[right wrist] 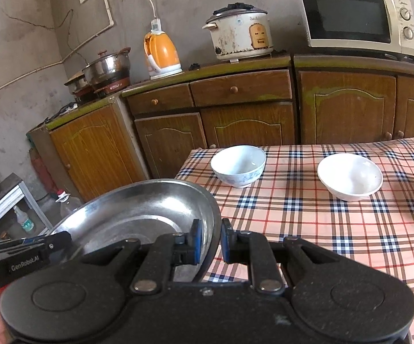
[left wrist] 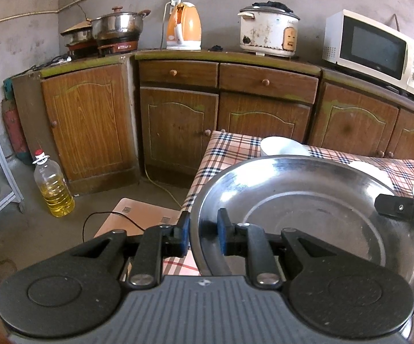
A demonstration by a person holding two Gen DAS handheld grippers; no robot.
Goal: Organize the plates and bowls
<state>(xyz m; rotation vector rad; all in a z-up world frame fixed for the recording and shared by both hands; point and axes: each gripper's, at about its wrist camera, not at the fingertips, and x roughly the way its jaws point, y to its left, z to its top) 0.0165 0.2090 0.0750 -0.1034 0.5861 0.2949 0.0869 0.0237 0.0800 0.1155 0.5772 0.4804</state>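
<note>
- The checked tablecloth (right wrist: 335,229) covers the table in front of wooden cabinets (right wrist: 247,109).
- A wide steel plate (left wrist: 307,200) hangs over the table's left edge, tilted, gripped on opposite rims.
- The left gripper (left wrist: 204,229) pinches its left rim; the right gripper (right wrist: 211,238) pinches its right rim (blue pads either side).
- On the cloth stand a blue-patterned bowl (right wrist: 237,165) and, well apart, a white bowl (right wrist: 350,176).
</note>
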